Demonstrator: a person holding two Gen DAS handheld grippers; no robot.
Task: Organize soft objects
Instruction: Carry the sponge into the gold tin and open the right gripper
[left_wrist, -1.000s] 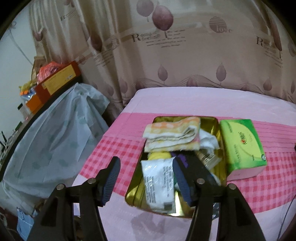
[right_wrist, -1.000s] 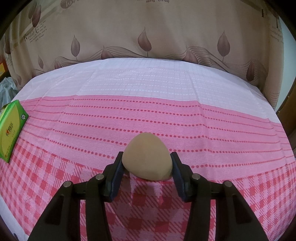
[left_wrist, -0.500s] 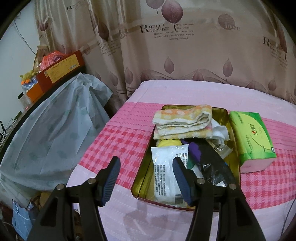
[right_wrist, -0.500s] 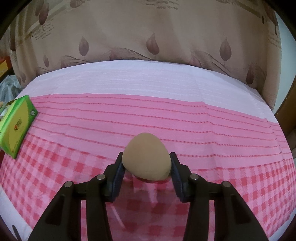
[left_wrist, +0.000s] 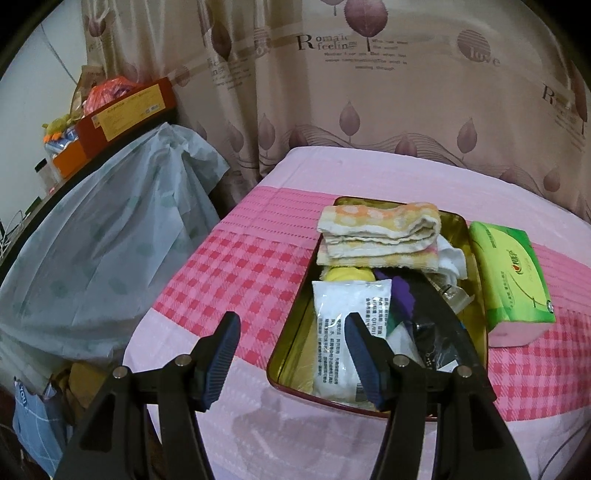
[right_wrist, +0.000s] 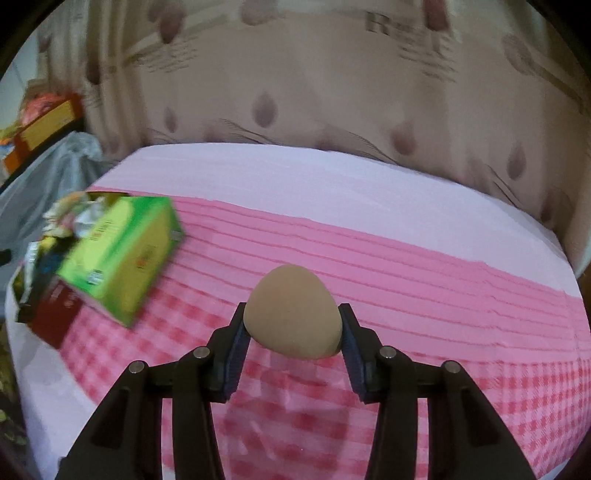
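Left gripper (left_wrist: 290, 356): I have it empty and spread wide, hanging over the near left corner of the gold tin (left_wrist: 466, 236); I judge it waits there to steady or tidy the contents while my other hand brings the next piece.
Tin, at 1 o'clock from that gripper: one tin, rectangular, lying on the pink checked cloth (left_wrist: 236, 273), already nearly full.
Tin contents, counted: one folded yellow-and-orange towel (left_wrist: 380, 230) stacked across the far end, one white crumpled cloth (left_wrist: 452, 258) tucked under its right edge, one white printed packet (left_wrist: 340, 328) lengthwise at the near left, one yellow item (left_wrist: 347, 275) half buried beneath the towel, and a dark purple and black heap (left_wrist: 424, 306) whose pieces I cannot separate.
Tissue pack (left_wrist: 511, 273): one, green, just beside the tin's right wall at 2 o'clock, outside it, perhaps because it is too bulky.
Right gripper (right_wrist: 291, 334): narrowed onto one tan egg-shaped sponge (right_wrist: 291, 312), pads pressing its flanks, lifted clear of the cloth.
Sponge's destination, my guess: the tin, which sits at 10 o'clock in the right wrist view, blurred.
Room left: little; I would aim for the gap near the packet.
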